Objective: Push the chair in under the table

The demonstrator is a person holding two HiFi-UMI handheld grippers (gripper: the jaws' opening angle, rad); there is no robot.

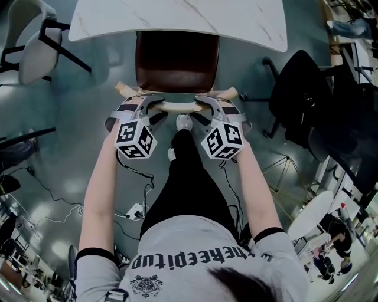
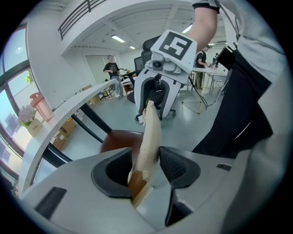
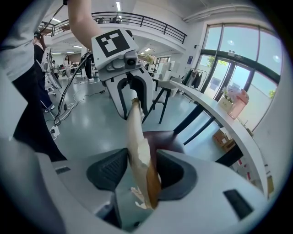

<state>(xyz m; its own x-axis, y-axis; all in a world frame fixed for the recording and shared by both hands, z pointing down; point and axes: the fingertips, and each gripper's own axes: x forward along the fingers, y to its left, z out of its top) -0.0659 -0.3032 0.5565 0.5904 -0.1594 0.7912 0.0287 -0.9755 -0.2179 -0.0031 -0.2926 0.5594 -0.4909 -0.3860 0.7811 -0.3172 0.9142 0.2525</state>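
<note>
So, left gripper (image 1: 147, 109): I have its jaws clamped on the left part of the backrest rail (image 1: 177, 108), for an even shove.
Chair (image 1: 175, 62): centre frame, seat partly beneath the table (image 1: 177, 17) at the upper frame; I judge more pushing is needed.
Right gripper (image 1: 205, 109): jaws clamped on the rail's right part, so the push runs straight.

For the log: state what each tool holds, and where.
The pale curved back rail of the brown-seated chair: left tool near its left end, right tool near its right.
</note>
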